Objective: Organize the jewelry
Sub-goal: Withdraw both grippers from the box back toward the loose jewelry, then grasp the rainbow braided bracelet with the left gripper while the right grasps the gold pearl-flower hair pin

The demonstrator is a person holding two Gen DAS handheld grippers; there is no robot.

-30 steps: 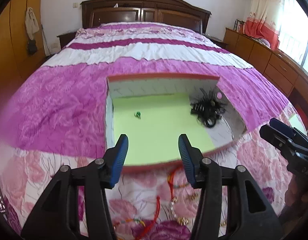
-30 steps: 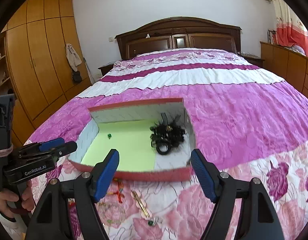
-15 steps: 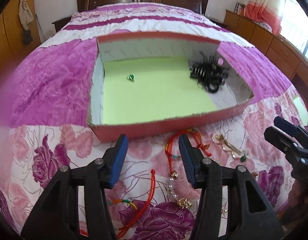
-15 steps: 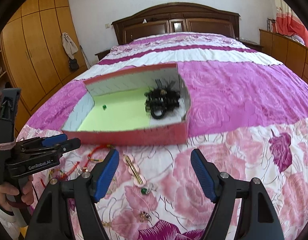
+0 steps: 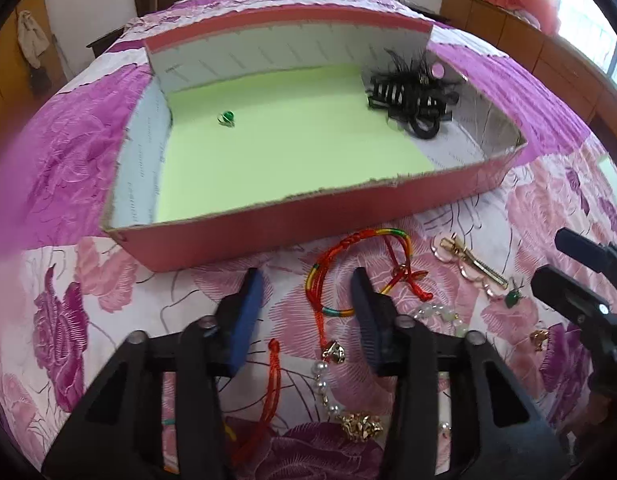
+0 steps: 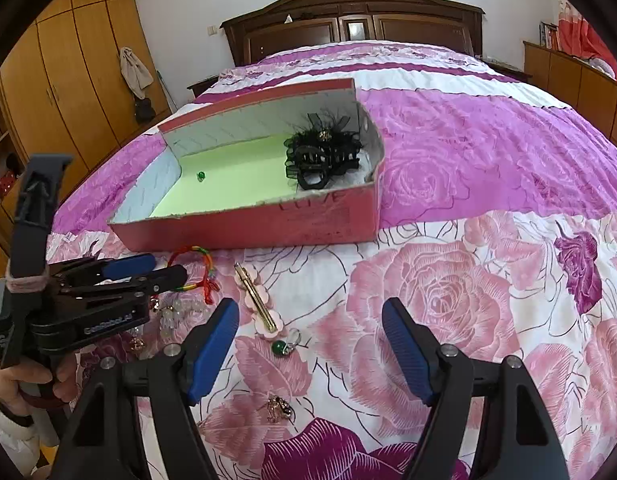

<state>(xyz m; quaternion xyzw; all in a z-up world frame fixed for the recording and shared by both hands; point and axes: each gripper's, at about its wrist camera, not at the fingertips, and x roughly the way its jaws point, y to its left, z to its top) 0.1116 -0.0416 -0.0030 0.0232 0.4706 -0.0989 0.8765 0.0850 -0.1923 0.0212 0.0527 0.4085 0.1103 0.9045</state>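
On the red box's near wall, scrawled "LOVE" shows; just before it, the left gripper's fingers are closing around a braided bracelet without pressing it, while the right gripper stands spread and empty.

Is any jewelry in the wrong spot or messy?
Yes. The red braided cord bracelet, gold hair clip and pearl strand lie scattered on the floral bedspread, outside the red cardboard box.
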